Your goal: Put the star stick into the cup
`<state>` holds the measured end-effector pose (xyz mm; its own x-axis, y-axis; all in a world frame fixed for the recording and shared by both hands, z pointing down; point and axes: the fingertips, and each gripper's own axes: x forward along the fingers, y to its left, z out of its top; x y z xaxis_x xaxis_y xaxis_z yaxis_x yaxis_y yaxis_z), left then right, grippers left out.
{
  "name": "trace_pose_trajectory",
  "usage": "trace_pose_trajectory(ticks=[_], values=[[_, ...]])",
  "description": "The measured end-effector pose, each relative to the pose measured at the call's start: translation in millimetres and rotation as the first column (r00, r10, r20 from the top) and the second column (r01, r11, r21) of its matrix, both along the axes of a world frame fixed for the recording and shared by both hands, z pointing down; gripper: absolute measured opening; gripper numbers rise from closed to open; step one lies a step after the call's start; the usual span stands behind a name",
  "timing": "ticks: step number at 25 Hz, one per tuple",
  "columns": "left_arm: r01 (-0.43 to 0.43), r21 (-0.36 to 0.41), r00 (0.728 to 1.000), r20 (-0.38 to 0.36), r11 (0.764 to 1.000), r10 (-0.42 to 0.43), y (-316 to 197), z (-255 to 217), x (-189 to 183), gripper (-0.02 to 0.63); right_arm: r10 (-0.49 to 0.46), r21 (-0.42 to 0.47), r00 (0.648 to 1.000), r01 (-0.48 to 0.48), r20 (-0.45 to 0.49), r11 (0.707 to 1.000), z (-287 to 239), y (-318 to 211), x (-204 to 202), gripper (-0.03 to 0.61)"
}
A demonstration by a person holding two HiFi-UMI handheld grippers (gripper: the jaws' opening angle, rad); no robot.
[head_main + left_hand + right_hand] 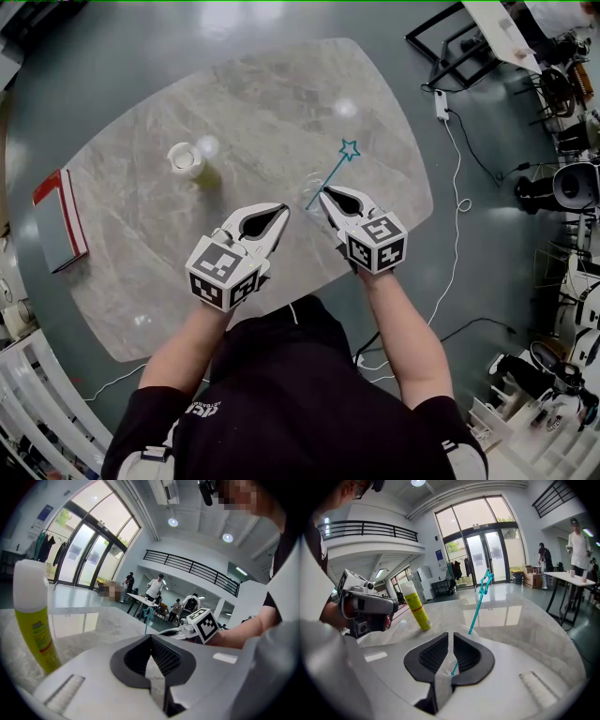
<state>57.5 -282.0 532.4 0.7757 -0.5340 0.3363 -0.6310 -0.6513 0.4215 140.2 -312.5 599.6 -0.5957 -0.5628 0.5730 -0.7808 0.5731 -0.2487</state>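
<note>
I see the thin teal star stick standing tilted in the clear cup, star up top.

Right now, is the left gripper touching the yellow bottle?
Apart. Head view shows table between the left gripper and the yellow bottle; left gripper view has the bottle standing off to the left of the shut jaws.

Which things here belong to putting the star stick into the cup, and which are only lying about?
For the job: star stick, held in the right hand-held gripper; clear cup.
Lying about: yellow bottle; red-and-grey book.
</note>
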Motion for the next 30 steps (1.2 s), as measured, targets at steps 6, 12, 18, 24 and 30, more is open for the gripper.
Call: trace_pose_trajectory(ticks=[6,12,18,24,30], values=[[0.002,-0.014,1.000,-0.016,1.000,-0.002,2.0,-1.0,-1.0,0.002,0.011,-0.001,1.000,-0.011,0.011,1.000,-5.1,1.7,-0.1,0.051],[0.001,-0.008,1.000,-0.025,1.000,-0.002,7.3,-16.6,-3.5,0.002,0.028,0.027,0.999,-0.028,0.020,0.999,-29.2,3.2,4.1,0.049],[0.043,0.040,0.999,-0.005,0.998,-0.043,14.7,-46.3,-11.0,0.002,0.030,0.073,0.996,-0.036,0.082,0.997,-62.2,18.1,14.6,0.049],[0.141,0.103,0.990,-0.001,0.985,-0.141,40.4,-86.4,-15.1,0.002,-0.008,0.139,0.982,-0.018,0.189,0.990,-111.1,53.2,33.8,0.049],[0.245,0.150,0.969,-0.001,0.958,-0.248,91.5,-115.1,-11.9,0.002,-0.075,0.228,0.964,0.015,0.255,0.974,-156.9,101.4,64.4,0.048]])
